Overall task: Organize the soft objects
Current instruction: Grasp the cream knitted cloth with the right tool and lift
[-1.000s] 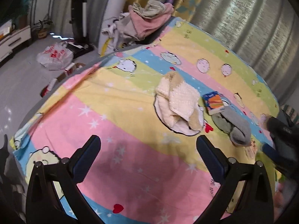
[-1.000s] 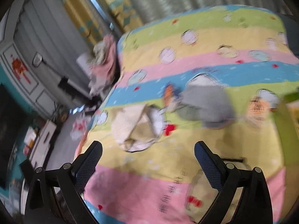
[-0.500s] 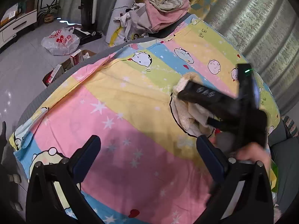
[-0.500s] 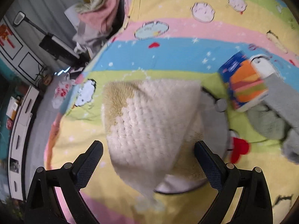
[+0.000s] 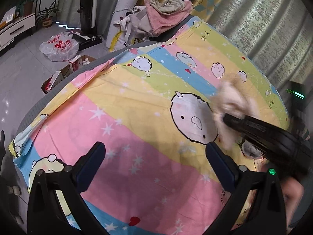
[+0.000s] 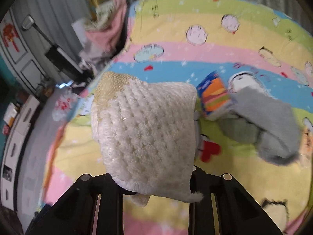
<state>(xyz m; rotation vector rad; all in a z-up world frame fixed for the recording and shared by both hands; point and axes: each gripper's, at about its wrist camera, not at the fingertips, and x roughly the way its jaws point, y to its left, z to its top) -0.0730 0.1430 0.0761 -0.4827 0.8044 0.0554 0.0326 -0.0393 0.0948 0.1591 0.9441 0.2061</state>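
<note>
Striped cartoon sheet (image 5: pixel 137 137) covers the bed. Right gripper (image 6: pixel 154 184) is clamped on a cream towel (image 6: pixel 146 129), lifted above the sheet, beside a grey cloth (image 6: pixel 273 127) and tissue pack (image 6: pixel 215 98). Left gripper (image 5: pixel 154 156) hovers, jaws wide apart, holding nothing.

Cream knit towel (image 6: pixel 148 133) lifted off bedsheet (image 6: pixel 176 29), clamped at its lower edge, hanging bunched. Grey cloth (image 6: pixel 270 125) crumpled on sheet beside tissue pack (image 6: pixel 215 96).

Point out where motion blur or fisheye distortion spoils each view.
Left wrist view: the cream towel in the right gripper is smeared by motion; the bedsheet bulges, barrel-distorted. Right wrist view: towel sharp, grey cloth and room edges smeared.
</note>
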